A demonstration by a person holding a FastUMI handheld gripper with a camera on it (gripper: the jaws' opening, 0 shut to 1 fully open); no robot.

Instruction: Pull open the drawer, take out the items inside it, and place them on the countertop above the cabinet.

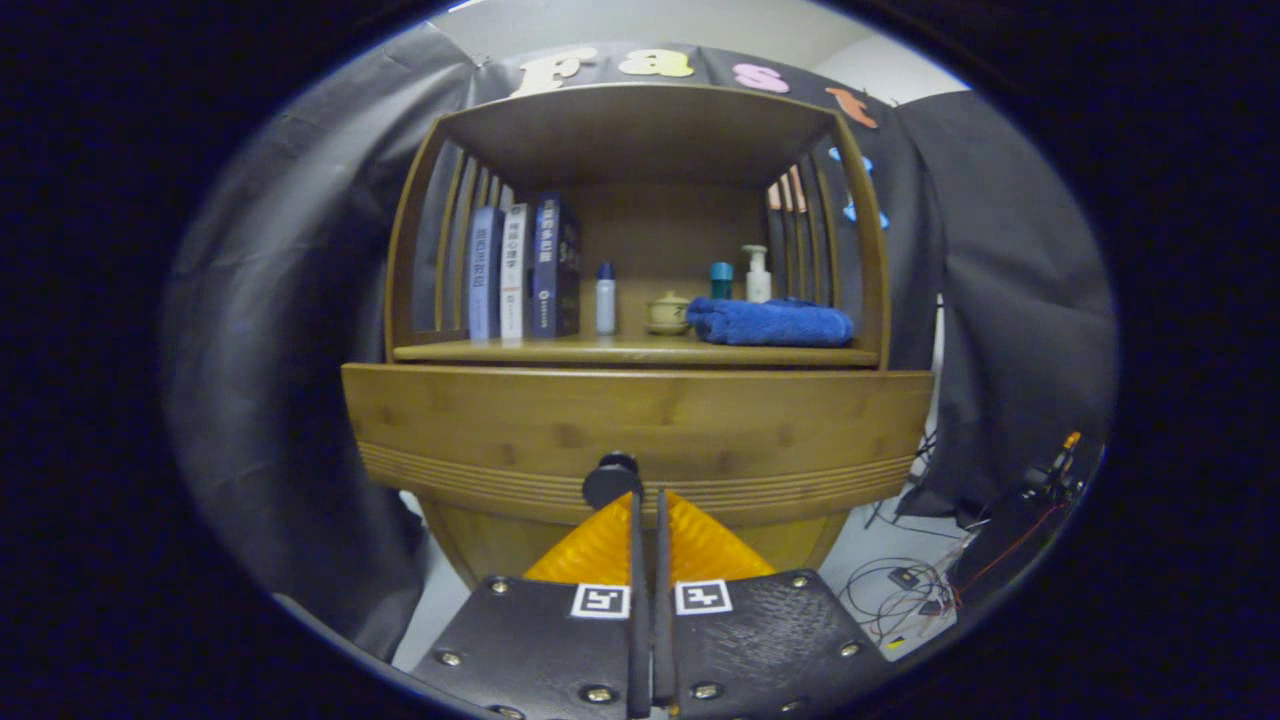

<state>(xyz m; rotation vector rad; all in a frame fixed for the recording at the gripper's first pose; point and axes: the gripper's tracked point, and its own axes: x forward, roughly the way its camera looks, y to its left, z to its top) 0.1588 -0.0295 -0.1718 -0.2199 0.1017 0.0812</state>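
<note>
Two orange claw [648,500] fingers with black pads lie nearly together, only a thin slit between them, holding nothing. Their tips sit just below and slightly to the right of the round black drawer knob [611,479], close to it; whether they touch it I cannot tell.

That knob is the landmark. It is mounted at the middle of the curved bamboo drawer front [640,430], which looks closed, with a band of fine grooves running along its lower part at the knob's height. Nothing inside the drawer can be seen.

Directly above the knob, over the drawer front, is the wooden counter [560,350] of the cabinet, roofed by a slatted bamboo shelf frame [640,125]. Above and left of the knob stand three upright books [520,270] in blue and white covers. Right above the knob is a small white bottle with a blue cap [605,298], and just right of it a small lidded tan ceramic cup [668,312]. Above and right of the knob lies a folded blue towel [770,322], with a teal-capped container [721,280] and a white pump bottle [757,274] behind it.

Well right of the knob and lower, tangled cables [905,590] lie on the pale floor.
</note>
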